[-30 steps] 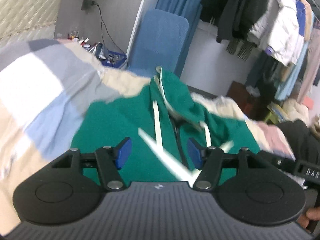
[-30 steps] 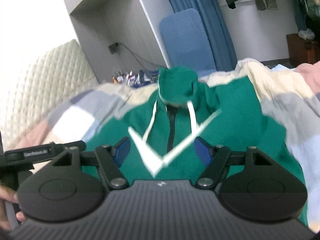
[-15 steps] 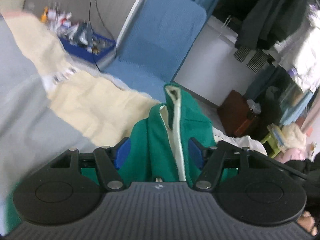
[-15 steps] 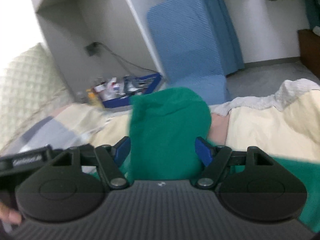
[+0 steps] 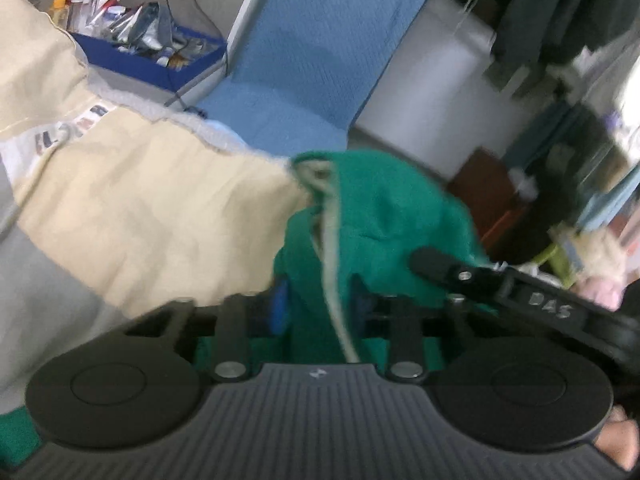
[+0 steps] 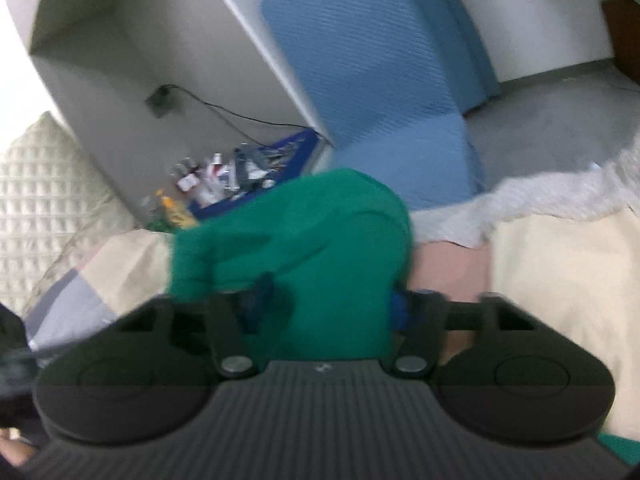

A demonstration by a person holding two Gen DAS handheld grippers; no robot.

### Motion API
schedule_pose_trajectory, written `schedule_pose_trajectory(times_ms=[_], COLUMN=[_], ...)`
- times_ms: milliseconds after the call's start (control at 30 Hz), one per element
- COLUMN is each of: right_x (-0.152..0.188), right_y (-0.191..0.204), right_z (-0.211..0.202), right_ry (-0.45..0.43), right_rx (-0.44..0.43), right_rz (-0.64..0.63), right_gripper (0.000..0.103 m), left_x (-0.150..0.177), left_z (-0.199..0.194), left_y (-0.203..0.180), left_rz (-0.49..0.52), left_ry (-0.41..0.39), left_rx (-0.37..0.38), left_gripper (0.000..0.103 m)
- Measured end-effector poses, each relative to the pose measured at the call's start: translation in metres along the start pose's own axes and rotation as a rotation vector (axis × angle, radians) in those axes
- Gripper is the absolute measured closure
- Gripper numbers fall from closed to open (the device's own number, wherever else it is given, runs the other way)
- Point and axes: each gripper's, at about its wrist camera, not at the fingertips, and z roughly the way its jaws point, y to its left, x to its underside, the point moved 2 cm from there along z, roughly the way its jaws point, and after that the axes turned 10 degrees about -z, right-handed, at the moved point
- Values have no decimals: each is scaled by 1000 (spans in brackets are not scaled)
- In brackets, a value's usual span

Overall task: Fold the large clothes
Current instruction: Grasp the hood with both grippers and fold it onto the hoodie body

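On the bed (image 5: 132,208), each claw, left claw (image 5: 320,306) and right claw (image 6: 332,300), pinches the green hoodie's (image 5: 384,216) hood. I think the next move is folding it down.

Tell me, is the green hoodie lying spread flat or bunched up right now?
Bunched up: the green hoodie rises in a heap between both grippers' fingers above the bedding.

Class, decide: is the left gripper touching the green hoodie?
Touching. The left wrist view shows the green hoodie bunched between the left gripper, its fabric pressed against both blue pads.
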Motion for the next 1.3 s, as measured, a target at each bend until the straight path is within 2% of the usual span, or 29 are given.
schedule_pose_trajectory(times_ms=[33, 133, 233, 367, 533, 633, 767, 933, 1000, 1033, 1067, 1167, 1200, 1267, 1300], right_x=[-1, -6, -13, -16, -3, 18, 61, 140, 171, 182, 195, 219, 226, 237, 240], right_y=[5, 22, 37, 69, 115, 137, 163, 186, 191, 191, 191, 188, 188, 186, 184], right_z=[-4, -30, -66, -125, -203, -252, -306, -353, -363, -365, -366, -368, -369, -372, -373], right_ry=[11, 4, -33, -105, -164, -186, -181, -130, -92, -74, -47, -2, 7, 21, 24], right_rx=[-13, -46, -63, -76, -70, -68, -67, -67, -65, -58, -55, -52, -50, -36, -36], right_rz=[-30, -152, -210, -298, -409, -462, -536, -629, -642, -636, -623, -562, -547, -521, -506], right_gripper=[86, 91, 92, 92, 92, 92, 92, 92, 91, 90, 89, 88, 87, 81, 79], left_x=[0, 6, 17, 38, 86, 128, 199, 299, 327, 339, 354, 384, 392, 404, 408], left_z=[-5, -38, -81, -147, -228, -273, -325, -360, -365, -367, -372, -385, -390, -403, -407], left_y=[-3, -9, -25, -53, -80, -87, -79, -51, -38, -31, -24, -9, -7, -2, 0], left_rz=[25, 60, 97, 169, 186, 192, 163, 133, 117, 108, 92, 58, 53, 56, 68], left_ry=[0, -28, -47, -76, -103, -109, -107, -49, -10, 2, 17, 47, 40, 20, 28], left_rx=[-3, 49, 77, 74, 64, 68, 82, 42, 33, 33, 34, 87, 90, 108, 122], left_gripper=[81, 87, 88, 88, 88, 88, 88, 88, 87, 85, 79, 66, 57, 48, 47])
